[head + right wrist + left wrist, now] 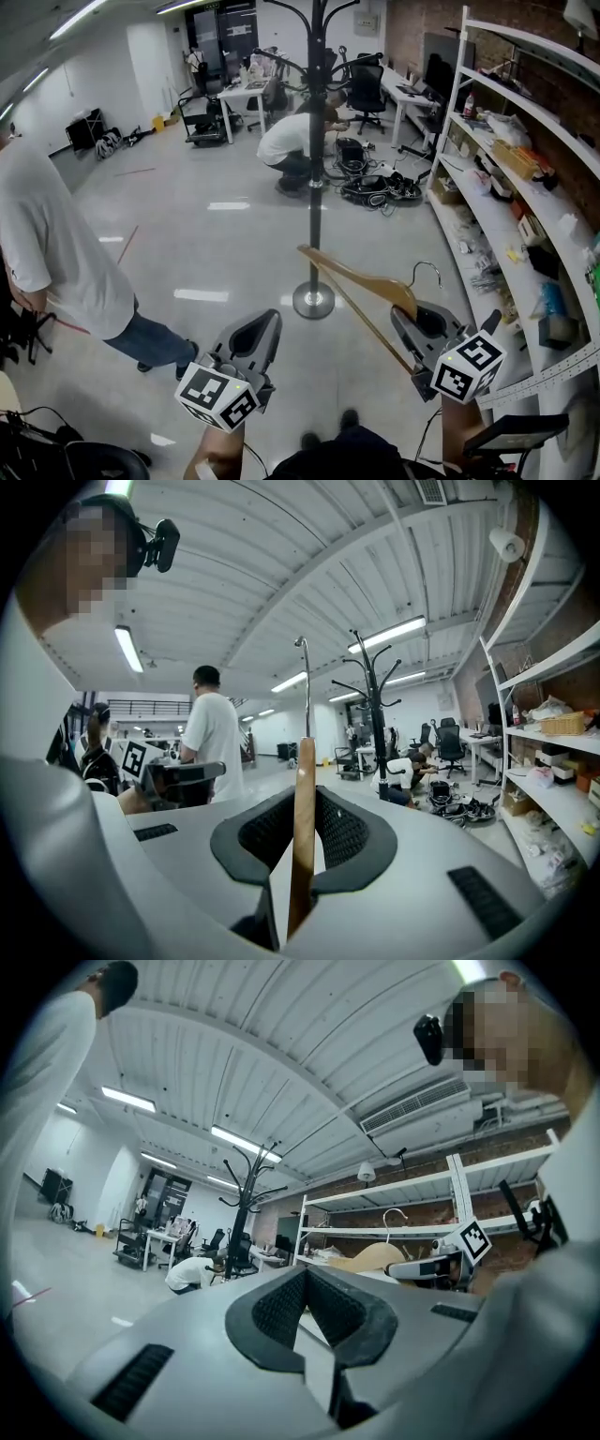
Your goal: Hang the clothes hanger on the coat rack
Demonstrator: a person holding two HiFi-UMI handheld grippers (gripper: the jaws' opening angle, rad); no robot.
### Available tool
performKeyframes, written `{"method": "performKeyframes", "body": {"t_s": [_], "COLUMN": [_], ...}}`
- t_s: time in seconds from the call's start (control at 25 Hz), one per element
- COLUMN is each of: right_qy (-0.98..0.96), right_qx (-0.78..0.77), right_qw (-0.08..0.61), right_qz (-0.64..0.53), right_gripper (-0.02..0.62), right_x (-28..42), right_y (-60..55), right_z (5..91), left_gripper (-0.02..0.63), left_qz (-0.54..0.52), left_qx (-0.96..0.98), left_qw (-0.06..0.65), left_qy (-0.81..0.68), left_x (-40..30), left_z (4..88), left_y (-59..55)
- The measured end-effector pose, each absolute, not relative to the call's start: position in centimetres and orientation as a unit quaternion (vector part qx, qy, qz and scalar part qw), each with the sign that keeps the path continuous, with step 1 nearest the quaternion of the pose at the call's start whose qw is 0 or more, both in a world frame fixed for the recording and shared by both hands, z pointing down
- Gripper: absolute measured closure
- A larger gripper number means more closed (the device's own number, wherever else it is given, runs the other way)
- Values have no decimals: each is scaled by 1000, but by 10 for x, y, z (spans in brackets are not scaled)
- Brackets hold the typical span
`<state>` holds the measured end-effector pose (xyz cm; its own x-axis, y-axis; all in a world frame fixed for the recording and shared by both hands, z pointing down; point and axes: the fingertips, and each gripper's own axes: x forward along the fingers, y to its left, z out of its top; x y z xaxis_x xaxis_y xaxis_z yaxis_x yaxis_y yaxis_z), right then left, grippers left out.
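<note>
Approach looks like the step in hand: the right gripper pinches the wooden clothes hanger mid-air, well short of the coat rack ahead. The left gripper is pressed together, empty. Next, I'd guess, the hanger's hook must rise to a branch.

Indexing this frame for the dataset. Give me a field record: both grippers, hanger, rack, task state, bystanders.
hanger: wooden, metal hook, tilted, off the rack
left gripper: shut, nothing between the jaws
right gripper: shut on the hanger
coat rack: black pole on a round base, standing on the floor ahead
task state: hanger not yet hung
people: crouching person behind the rack; standing person at left
</note>
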<state>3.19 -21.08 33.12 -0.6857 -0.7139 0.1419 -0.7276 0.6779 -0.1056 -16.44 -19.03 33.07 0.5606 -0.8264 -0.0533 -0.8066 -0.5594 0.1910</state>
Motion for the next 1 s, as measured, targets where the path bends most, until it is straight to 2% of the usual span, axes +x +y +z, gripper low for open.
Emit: {"method": "performKeyframes", "body": {"t_s": [0.36,0.64,1.0], "right_qy": [-937,-959,-964], "right_qx": [337,265,233], "right_qw": [39,70,86], "right_qz": [81,67,97], "right_gripper": [538,538,538], "right_x": [5,-22,-70], "right_y": [-349,-446,-520], "right_z": [345,351,380], "left_gripper": [606,606,605], "left_qz": [-41,-40,-29], "left_qx": [868,846,832], "left_qw": [61,53,70], "left_qy": [-492,-529,-549], "left_x": [-167,-165,-197], "left_z": [332,324,343], "left_y": [-319,-407,-474]}}
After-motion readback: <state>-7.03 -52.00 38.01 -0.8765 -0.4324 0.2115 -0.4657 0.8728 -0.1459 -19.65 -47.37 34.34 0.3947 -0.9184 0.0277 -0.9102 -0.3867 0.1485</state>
